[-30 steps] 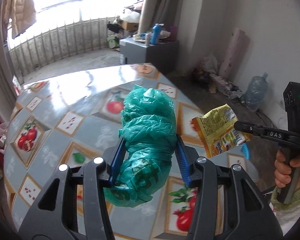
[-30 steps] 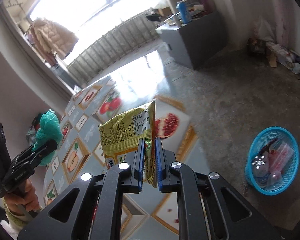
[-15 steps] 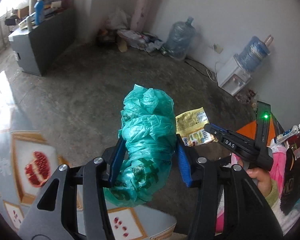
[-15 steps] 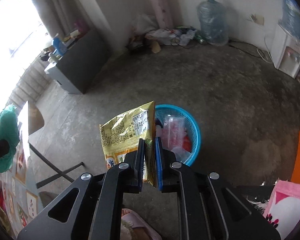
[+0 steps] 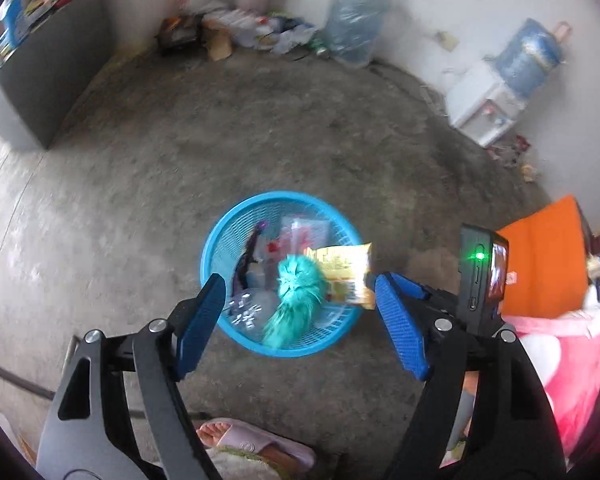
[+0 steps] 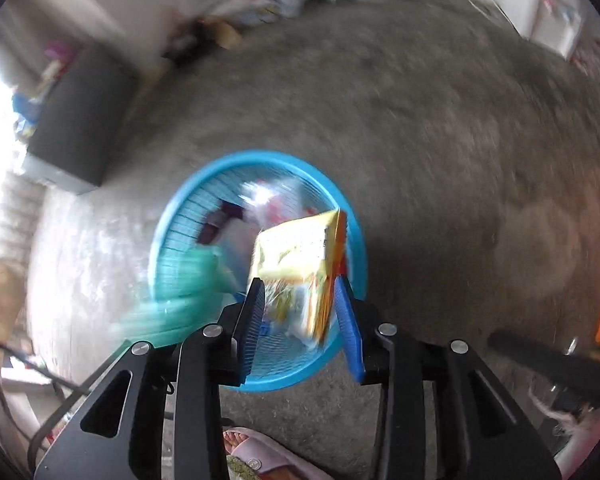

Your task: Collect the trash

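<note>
A blue mesh basket (image 5: 220, 236) stands on the concrete floor and holds several pieces of trash. My left gripper (image 5: 300, 312) is open above it. The green plastic bag (image 5: 296, 300) is free of the pads and blurred, dropping into the basket. My right gripper (image 6: 300, 312) is open over the basket (image 6: 172, 216) too. The yellow snack wrapper (image 6: 296, 256) hangs loose between its spread pads, blurred. The wrapper also shows in the left wrist view (image 5: 340, 268), and the bag shows blurred in the right wrist view (image 6: 172, 304).
A grey cabinet (image 5: 32, 92) stands at the far left. Clutter and a water bottle (image 5: 356, 24) lie along the far wall, with a water dispenser (image 5: 488, 108) at the right. An orange board (image 5: 540, 264) and pink cloth (image 5: 572, 360) are at the right. A slippered foot (image 5: 256, 444) is below.
Both grippers swung from the table to above the basket and opened. The green bag and the yellow wrapper left the pads and are falling into the basket.
</note>
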{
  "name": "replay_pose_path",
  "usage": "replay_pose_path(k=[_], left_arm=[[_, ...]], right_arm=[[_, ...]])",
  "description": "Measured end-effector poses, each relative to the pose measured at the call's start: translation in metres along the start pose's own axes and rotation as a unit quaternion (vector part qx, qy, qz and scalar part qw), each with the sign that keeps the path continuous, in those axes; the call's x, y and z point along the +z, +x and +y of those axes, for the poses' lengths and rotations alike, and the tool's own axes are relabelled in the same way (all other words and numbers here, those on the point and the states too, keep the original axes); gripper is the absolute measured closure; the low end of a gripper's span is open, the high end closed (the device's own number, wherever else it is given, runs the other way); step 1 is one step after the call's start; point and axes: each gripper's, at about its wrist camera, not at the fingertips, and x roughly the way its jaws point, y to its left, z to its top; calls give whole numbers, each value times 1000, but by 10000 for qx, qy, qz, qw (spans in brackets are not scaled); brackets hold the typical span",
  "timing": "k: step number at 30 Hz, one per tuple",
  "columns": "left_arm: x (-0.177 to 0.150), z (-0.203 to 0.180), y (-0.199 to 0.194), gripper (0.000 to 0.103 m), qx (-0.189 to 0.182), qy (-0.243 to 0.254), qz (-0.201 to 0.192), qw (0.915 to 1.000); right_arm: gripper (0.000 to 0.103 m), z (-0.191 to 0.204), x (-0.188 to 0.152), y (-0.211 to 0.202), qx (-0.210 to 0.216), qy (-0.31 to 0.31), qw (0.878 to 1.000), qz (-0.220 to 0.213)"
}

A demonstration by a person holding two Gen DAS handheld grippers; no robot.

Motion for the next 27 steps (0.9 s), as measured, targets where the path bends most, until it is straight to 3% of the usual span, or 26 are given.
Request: replay_pose_path(k=[3, 8, 12, 16, 22, 27], left_arm=[[-8, 17, -8, 30, -146, -304, -39, 9994], [-18, 34, -34, 30, -34, -343, -281, 9990], [-29, 41, -72, 30, -111, -346, -619, 9974], [-49, 47, -115, 28, -93, -319, -981, 9946], [-97, 59, -194, 25, 205, -511, -1620, 9852], [-150, 69, -258, 20, 618, -841, -2180, 9704]], right_arm=[[65, -7, -7, 1, 268, 234, 9994, -15], [61, -3, -12, -10, 366, 163, 9991, -164], [60, 11, -14, -36, 462, -39, 9981, -409], [50, 39, -20, -75, 645, -431, 9939, -783], [39, 91, -43, -143, 875, -1398, 9771, -1345], [28, 136, -71, -199, 1102, -2207, 9531, -1752]])
